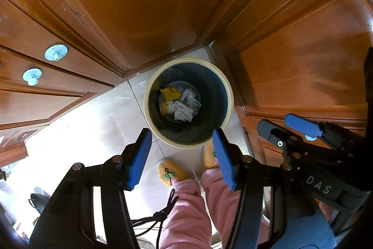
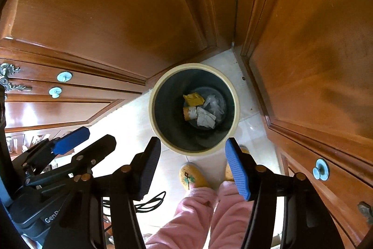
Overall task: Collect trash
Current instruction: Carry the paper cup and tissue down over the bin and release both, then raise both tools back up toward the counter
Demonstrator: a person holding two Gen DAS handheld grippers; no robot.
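Observation:
A round bin with a cream rim [image 1: 229, 90] and dark inside stands on the tiled floor in a corner between wooden cabinets; it also shows in the right wrist view [image 2: 236, 109]. At its bottom lie a yellow wrapper [image 1: 170, 93], crumpled white paper [image 1: 183, 111] and clear plastic [image 1: 190, 96]. My left gripper [image 1: 181, 156] is open and empty, held above the bin's near rim. My right gripper [image 2: 192, 165] is open and empty too, above the near rim. Each gripper shows at the side of the other's view.
Wooden cabinet doors and drawers with pale blue knobs [image 1: 56, 52] close in on the left, back and right. The person's pink trousers [image 2: 198, 214] and yellow slippers [image 1: 171, 173] are just below the grippers. A black cable [image 2: 149, 202] hangs near the legs.

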